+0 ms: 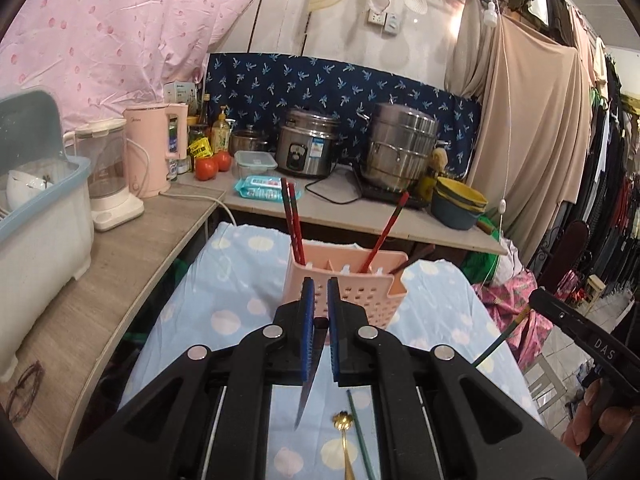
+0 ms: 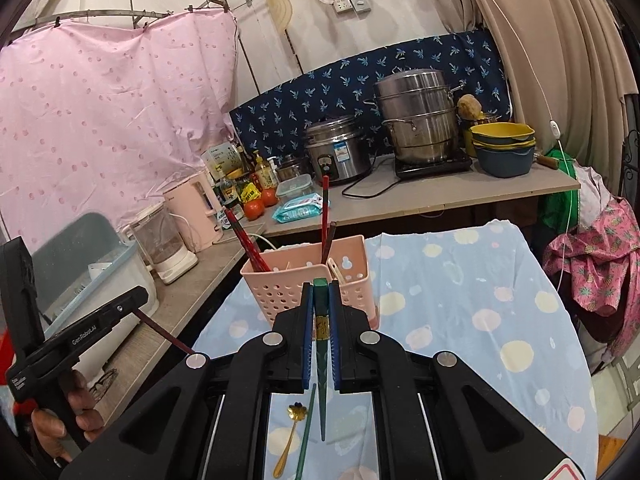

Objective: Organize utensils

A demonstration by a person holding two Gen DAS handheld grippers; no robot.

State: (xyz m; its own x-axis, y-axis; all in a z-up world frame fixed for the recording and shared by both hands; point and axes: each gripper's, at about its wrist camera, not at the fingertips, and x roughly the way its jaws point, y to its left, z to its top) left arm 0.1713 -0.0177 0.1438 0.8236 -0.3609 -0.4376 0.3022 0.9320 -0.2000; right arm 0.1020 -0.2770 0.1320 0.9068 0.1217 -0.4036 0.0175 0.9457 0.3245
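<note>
Your left gripper point(image 1: 319, 292) is clamped on a knife point(image 1: 309, 376), blade hanging down. Your right gripper point(image 2: 321, 296) pinches a green chopstick point(image 2: 322, 360), w/ the pink caddy point(image 2: 280, 292) just ahead on the dotted cloth point(image 2: 460, 300).

Your left hand-held gripper point(image 1: 320, 286) is clamped on a dark chopstick point(image 1: 307, 392) pointing downward; the pink utensil holder point(image 1: 360, 292) stands just ahead, a gold spoon point(image 1: 345, 436) below.

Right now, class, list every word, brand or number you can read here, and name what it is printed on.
"DAS": right gripper body, left wrist view.
"GenRobot.AI": left gripper body, right wrist view.
Too small or blurred: rice cooker sticker, wet wipes pack, bottle labels, pink kettle mark.
</note>
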